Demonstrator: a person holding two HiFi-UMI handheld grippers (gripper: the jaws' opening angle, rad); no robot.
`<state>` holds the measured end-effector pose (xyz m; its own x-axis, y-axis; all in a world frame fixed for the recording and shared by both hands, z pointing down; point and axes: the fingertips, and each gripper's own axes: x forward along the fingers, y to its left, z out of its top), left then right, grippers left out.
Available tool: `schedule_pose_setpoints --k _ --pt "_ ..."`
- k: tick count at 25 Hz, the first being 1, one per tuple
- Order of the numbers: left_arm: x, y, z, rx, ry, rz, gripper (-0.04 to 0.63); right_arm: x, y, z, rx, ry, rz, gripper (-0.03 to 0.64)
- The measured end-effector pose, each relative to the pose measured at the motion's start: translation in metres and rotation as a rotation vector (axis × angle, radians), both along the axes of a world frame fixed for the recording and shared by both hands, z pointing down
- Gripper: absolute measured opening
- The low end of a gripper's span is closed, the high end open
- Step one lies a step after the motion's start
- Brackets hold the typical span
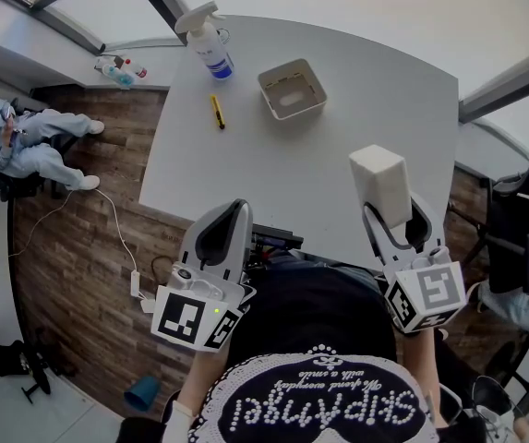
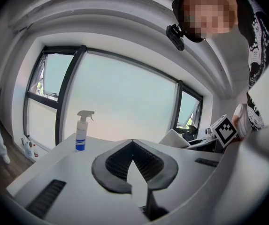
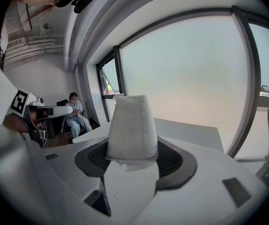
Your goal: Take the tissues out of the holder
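Right tongs (image 1: 395, 220) have the tissue pack (image 1: 379, 178), left tongs (image 1: 230, 218) are empty

From where I'm driving, the right tongs are spread wide and clamped on the white tissue pack. They hold it up over the near side of the table (image 1: 375, 90), well apart from the holder (image 1: 312, 81). The left tongs are closed tip to tip with nothing in them, just off the table's near edge. The holder sits open side up farther back, with a yellow pen (image 1: 217, 111) and a spray bottle (image 1: 210, 40) to its left.

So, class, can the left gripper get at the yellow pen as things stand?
Probably yes: the left gripper is empty, and only bare table lies between it and the yellow pen.
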<state>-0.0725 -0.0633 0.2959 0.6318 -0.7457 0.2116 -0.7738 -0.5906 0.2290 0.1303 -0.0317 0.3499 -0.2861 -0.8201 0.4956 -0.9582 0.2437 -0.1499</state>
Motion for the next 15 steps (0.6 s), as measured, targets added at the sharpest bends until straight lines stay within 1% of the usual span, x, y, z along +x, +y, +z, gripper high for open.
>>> schedule_pose_setpoints --k 5,10,15 --pt "0.0 -0.001 -0.001 0.001 -0.001 -0.002 0.002 0.001 0.004 0.001 0.01 0.002 -0.014 0.272" --pt "0.001 0.0 0.0 0.0 -0.001 -0.002 0.002 0.001 0.01 0.003 -0.004 0.003 -0.007 0.272" --pt "0.003 0.0 0.001 0.0 -0.002 0.0 0.002 0.002 0.014 0.007 0.004 0.01 -0.027 0.272"
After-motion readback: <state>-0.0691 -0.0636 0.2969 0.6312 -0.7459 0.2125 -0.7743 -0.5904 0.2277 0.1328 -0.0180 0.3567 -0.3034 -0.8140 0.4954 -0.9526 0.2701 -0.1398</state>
